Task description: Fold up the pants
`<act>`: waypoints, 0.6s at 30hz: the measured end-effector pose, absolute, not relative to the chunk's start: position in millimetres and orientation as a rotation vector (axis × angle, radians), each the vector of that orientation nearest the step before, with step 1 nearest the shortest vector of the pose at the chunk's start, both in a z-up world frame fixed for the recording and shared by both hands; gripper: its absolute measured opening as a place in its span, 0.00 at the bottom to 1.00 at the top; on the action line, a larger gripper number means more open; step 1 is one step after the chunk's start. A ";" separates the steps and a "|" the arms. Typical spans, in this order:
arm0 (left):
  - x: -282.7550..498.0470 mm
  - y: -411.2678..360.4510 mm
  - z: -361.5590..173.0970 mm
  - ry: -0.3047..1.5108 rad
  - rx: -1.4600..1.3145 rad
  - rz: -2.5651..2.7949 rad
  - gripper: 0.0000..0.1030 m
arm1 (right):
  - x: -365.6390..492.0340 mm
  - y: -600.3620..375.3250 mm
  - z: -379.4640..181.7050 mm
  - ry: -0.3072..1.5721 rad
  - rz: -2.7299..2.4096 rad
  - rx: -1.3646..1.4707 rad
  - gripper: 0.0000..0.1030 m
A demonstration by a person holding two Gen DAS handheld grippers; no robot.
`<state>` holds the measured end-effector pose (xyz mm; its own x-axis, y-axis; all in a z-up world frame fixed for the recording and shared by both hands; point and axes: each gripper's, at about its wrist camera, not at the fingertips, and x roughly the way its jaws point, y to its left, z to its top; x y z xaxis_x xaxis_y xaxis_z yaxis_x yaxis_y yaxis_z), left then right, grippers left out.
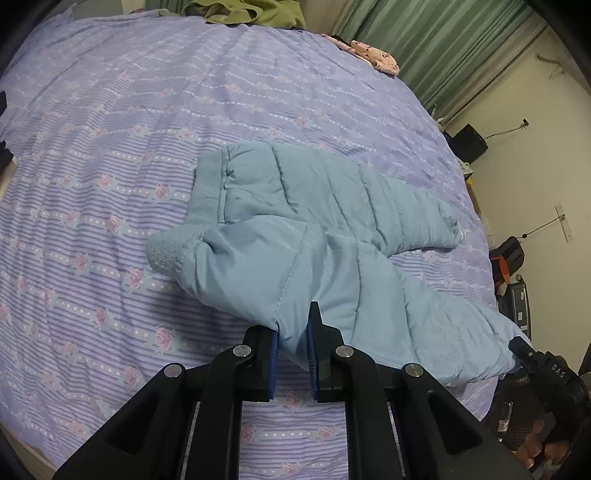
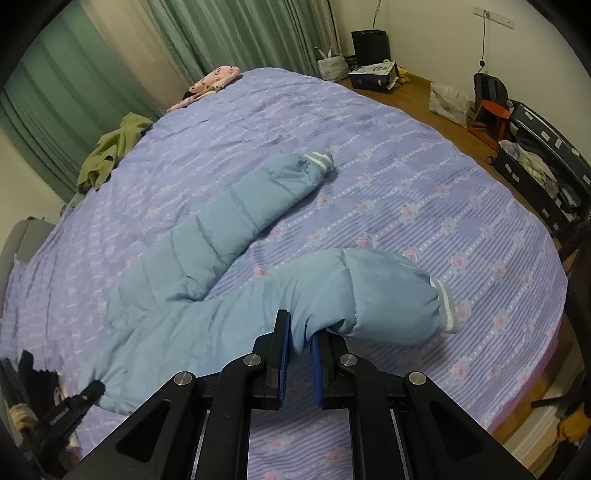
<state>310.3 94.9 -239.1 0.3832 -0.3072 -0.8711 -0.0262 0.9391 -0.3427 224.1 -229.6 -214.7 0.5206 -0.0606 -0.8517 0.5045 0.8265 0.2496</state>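
Light blue quilted pants (image 1: 295, 229) lie on the purple flowered bedspread (image 1: 110, 147), waistband to the left, legs spread apart to the right. My left gripper (image 1: 293, 325) is shut on the near edge of the pants below the waist. In the right wrist view the pants (image 2: 221, 229) show both legs with grey-white striped cuffs. My right gripper (image 2: 301, 332) is shut on the near leg, a little short of its cuff (image 2: 447, 306). The right gripper also shows in the left wrist view (image 1: 524, 354), and the left gripper in the right wrist view (image 2: 88, 395).
A green garment (image 2: 110, 151) and a pink flowered garment (image 2: 214, 79) lie at the far edge of the bedspread (image 2: 406, 166). Green curtains (image 2: 221, 33) hang behind. On the floor to the right stand bags, a red stool (image 2: 487, 118) and an open suitcase (image 2: 543, 170).
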 end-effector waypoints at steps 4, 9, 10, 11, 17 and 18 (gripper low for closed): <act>312.7 92.5 -230.6 1.175 -0.329 -0.168 0.13 | 226.9 -231.1 -207.8 0.973 -0.342 0.507 0.11; 322.1 86.0 -219.1 1.189 -0.343 -0.131 0.13 | 235.7 -241.5 -205.8 1.021 -0.319 0.511 0.11; 323.8 85.4 -217.4 1.189 -0.352 -0.115 0.13 | 238.2 -241.9 -205.4 1.031 -0.312 0.514 0.11; 325.2 85.3 -217.6 1.195 -0.358 -0.101 0.13 | 243.9 -243.4 -204.9 1.048 -0.293 0.514 0.11; 343.1 81.9 -219.6 1.230 -0.391 -0.013 0.13 | 282.0 -253.7 -198.9 1.069 -0.258 0.474 0.11; 349.2 80.8 -220.9 1.237 -0.392 -0.001 0.13 | 289.6 -254.9 -198.7 1.070 -0.258 0.471 0.11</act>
